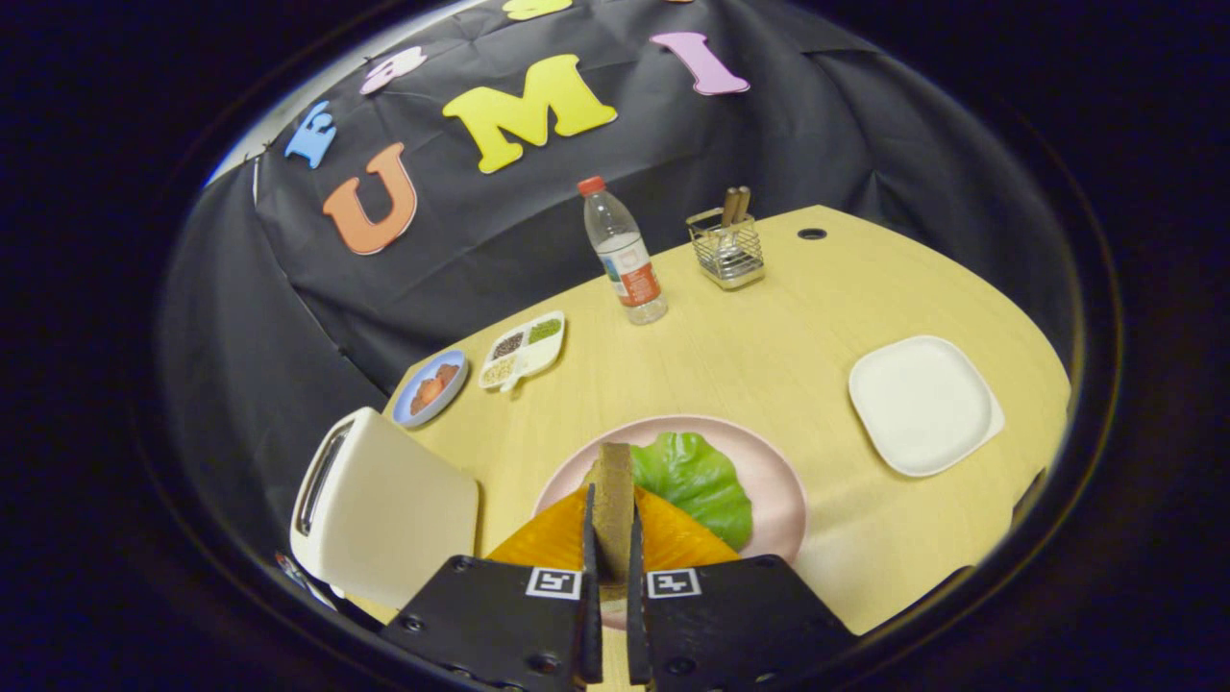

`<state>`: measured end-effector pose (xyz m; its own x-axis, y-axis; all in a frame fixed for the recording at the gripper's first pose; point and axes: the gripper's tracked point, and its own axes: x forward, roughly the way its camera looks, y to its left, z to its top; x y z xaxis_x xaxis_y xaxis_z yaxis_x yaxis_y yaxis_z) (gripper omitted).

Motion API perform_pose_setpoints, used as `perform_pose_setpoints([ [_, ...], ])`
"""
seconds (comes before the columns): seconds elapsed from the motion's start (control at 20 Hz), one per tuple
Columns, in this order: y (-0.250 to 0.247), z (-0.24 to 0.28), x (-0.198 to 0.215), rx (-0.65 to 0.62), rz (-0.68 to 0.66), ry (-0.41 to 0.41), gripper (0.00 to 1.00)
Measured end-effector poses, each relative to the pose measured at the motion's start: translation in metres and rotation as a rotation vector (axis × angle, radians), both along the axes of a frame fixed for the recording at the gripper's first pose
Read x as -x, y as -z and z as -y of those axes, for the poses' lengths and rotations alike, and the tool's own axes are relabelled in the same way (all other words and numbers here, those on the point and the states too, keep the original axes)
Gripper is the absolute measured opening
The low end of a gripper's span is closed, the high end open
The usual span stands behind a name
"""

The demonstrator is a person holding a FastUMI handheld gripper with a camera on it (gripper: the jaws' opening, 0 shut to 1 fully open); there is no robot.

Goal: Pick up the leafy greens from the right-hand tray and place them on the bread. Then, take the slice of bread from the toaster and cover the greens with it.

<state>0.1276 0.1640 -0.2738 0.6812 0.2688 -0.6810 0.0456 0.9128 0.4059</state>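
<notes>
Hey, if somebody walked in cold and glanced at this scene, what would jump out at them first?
First, the brown slice of bread standing on edge, clamped between the gripper jaws right above the round pink plate. On that plate, just beyond the jaws, a bright green lettuce leaf lies on something orange. The cream-white toaster sits beside the plate, and an empty square white tray on the plate's other side.

The hand-held gripper [612,538] held a slice of bread [613,505] on edge, both fingers pressed against its faces, above a pink plate [778,490] where the leafy greens [701,481] lay over an orange-yellow piece [548,538]. Left of the fingers stood a cream toaster [384,509], and to the right an empty white tray [922,404] sat on the surface [769,346]. At the far side were a water bottle [625,252], a wire utensil holder [727,250], a sectioned dish of grains [524,349] and a small blue plate [431,386].
</notes>
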Motion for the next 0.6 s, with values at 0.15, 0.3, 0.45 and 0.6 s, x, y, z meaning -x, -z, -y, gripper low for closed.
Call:
perform_pose_setpoints([
  [0.15, 0.0038, 0.0050, -0.0016, 0.056, 0.023, -0.017, 0.15],
  [0.3, 0.0042, 0.0088, -0.0057, 0.137, 0.071, -0.025, 0.23],
  [0.45, 0.0032, 0.0065, -0.0067, 0.188, 0.104, -0.042, 0.23],
  [0.6, 0.0040, 0.0105, -0.0104, 0.222, 0.122, -0.043, 0.32],
])
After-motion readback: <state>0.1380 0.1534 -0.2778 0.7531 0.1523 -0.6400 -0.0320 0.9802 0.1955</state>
